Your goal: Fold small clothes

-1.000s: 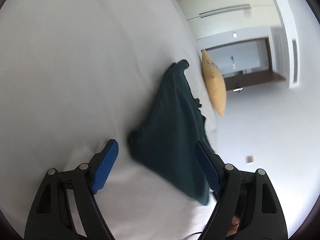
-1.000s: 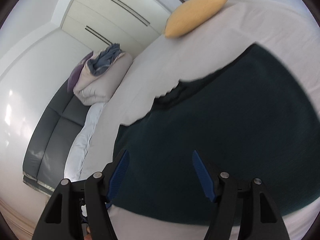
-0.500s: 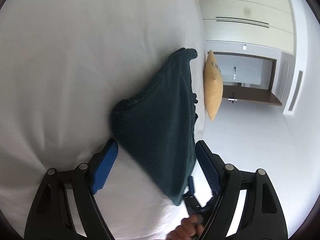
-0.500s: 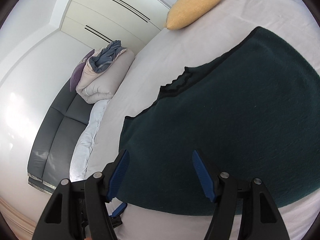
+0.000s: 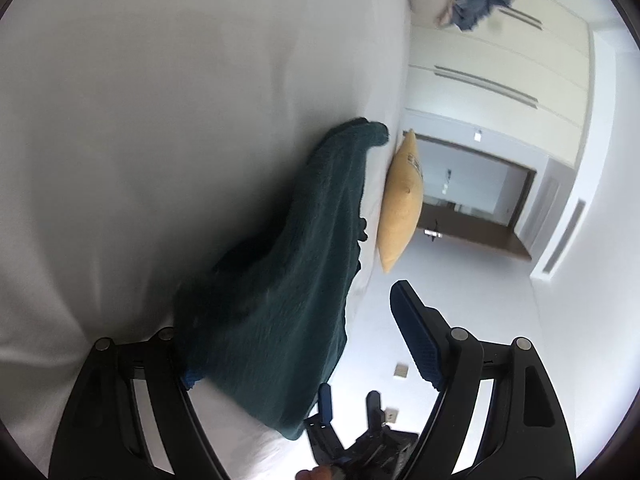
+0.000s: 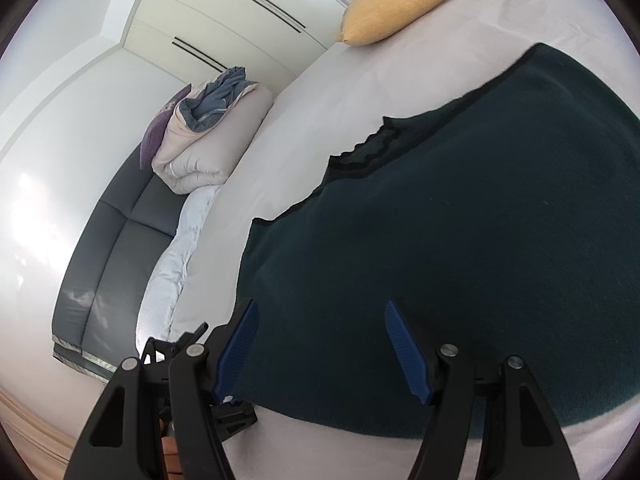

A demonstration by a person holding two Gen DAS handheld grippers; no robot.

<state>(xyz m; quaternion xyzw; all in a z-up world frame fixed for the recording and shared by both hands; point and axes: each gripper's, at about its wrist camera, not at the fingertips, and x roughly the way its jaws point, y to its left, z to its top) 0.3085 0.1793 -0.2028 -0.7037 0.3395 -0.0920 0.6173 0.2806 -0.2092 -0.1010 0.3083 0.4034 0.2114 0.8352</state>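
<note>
White bed point(image 6: 400, 92), dark-green knit garment point(image 6: 460, 260) (flat)

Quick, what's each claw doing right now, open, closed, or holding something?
Left claw: open, with the dark green garment between its fingers, not clamped.
Right claw: open, holding nothing, over the same garment.
</note>
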